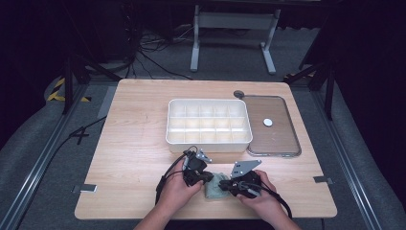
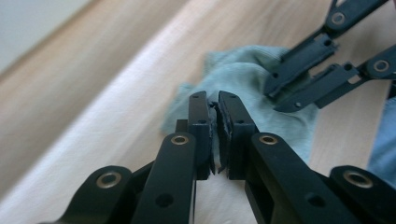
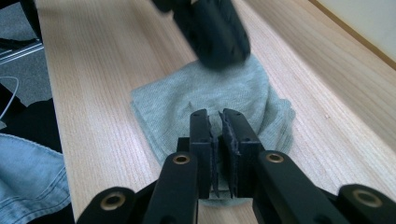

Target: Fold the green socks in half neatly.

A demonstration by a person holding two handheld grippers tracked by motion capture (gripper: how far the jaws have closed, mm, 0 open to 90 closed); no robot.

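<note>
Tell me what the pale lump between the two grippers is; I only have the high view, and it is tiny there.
Observer: The right gripper view shows a grey-green knitted cloth. It looks folded and lies on the wooden table.
Operator: Are the left gripper's jaws open?
Observer: No. In its own view the left gripper has its jaws almost together, with the tips at the cloth's edge. I cannot tell whether a fold is pinched between them.
Operator: And the right one?
Observer: The right gripper also shows only a narrow slit between its jaws, which point down at the near part of the cloth.
</note>
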